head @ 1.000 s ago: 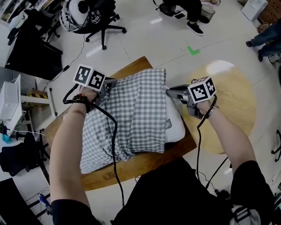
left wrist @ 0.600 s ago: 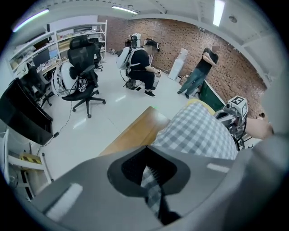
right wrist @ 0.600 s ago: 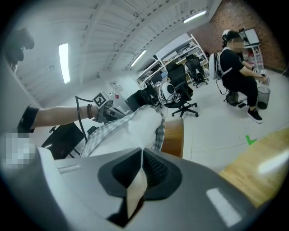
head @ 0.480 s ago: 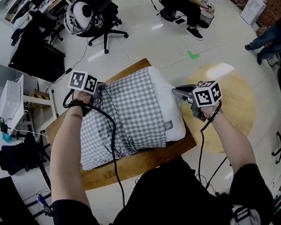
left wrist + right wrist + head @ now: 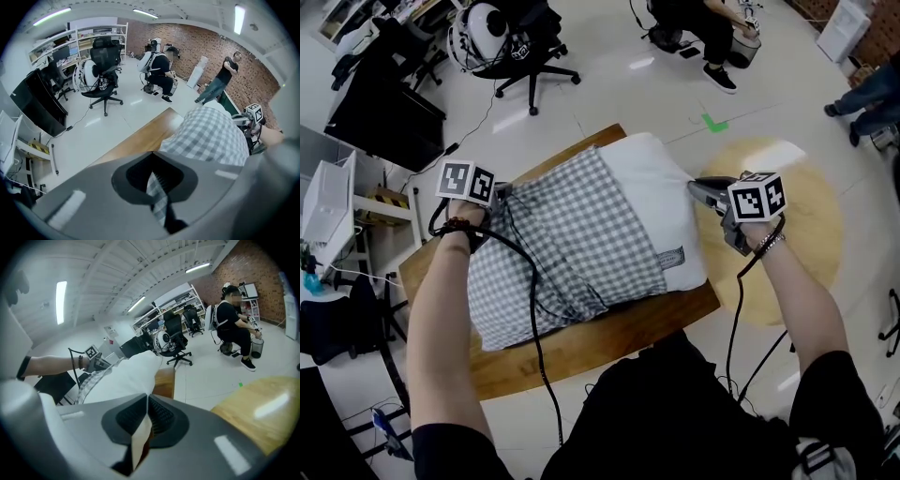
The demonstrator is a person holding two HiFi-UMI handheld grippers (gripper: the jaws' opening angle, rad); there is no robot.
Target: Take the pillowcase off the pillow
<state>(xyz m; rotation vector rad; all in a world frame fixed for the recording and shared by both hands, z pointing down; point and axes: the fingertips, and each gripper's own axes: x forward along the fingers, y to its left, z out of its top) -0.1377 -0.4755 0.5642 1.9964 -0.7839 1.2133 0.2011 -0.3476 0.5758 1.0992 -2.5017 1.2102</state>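
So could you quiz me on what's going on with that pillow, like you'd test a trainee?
1. What do the left tongs grip? A) the checked pillowcase B) a towel C) nothing
2. True or false: the pillowcase covers the whole white pillow.
3. Which tongs pinch the pillow's white fabric?

Key:
1. A.
2. False: one white end lies bare.
3. The right tongs.
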